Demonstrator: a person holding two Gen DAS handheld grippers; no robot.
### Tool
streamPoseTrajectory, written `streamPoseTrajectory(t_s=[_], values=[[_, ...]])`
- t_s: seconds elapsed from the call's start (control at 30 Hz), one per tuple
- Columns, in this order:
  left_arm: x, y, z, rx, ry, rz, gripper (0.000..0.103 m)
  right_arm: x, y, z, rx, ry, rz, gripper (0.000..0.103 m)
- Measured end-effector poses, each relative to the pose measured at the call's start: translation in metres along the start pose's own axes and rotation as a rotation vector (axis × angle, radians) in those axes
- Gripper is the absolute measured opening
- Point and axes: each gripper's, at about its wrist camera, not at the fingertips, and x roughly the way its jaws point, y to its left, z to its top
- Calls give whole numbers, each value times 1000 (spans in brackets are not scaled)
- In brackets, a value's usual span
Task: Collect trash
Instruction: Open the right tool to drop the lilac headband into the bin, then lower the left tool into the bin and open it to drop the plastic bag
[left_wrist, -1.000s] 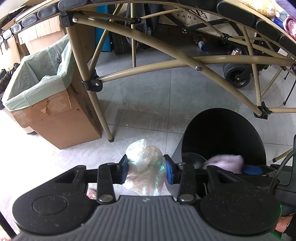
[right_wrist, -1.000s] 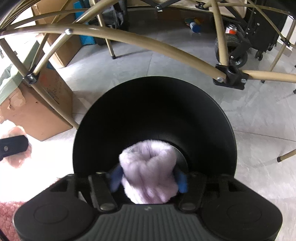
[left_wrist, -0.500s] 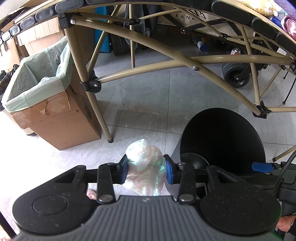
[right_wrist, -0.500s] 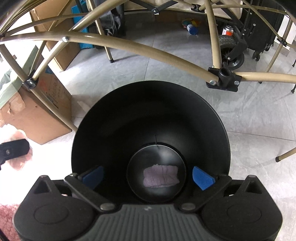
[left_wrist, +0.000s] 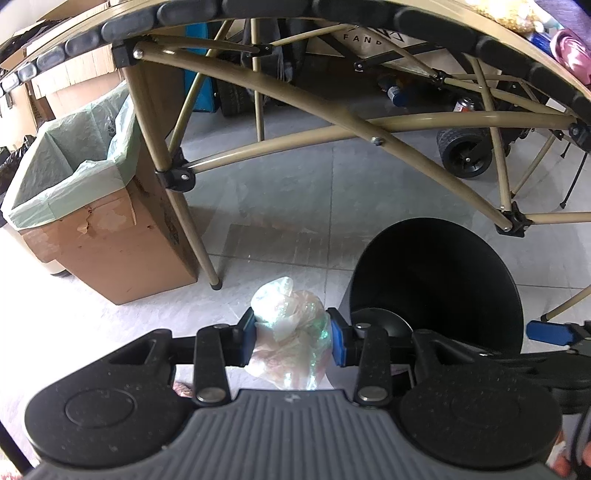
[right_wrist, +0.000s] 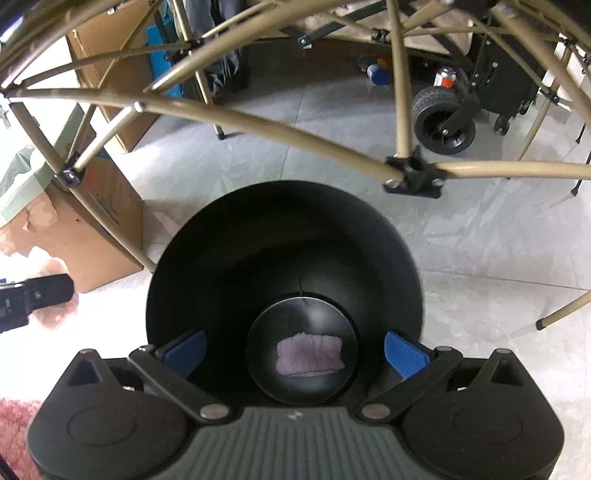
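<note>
Grey tiled floor (left_wrist: 295, 206) beneath tan folding-table frame (left_wrist: 369, 122).

I'm in a storage room or garage: grey tiled floor (left_wrist: 303, 206), folding table frame (left_wrist: 332, 122) overhead, cardboard boxes (left_wrist: 110, 254) upper left, cart wheel (left_wrist: 467, 153) upper right.

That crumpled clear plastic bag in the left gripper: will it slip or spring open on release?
The crumpled clear plastic bag bulges past the left gripper pads, so probably soft and light. Likely springs open somewhat; its glossy film may slip.
</note>
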Motion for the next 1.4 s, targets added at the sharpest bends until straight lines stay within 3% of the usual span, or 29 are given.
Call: streamPoseTrajectory(t_s=[0.37, 0.7, 1.07, 1.4], values=[[-5, -25, -1, 43, -20, -19, 39, -41, -42, -14, 38, -53, -21, 103], [-6, -63, -2, 90, -8, -67, 39, -55, -65, -26, 68, -48, -37, 103], [3, -114, -1, 133, 48, -121, 39, -74, -113, -31, 185, -86, -99, 103], [32, -145, -3, 114, 149, -116, 39, -74, -135, -36, 233, -85, -127, 103]])
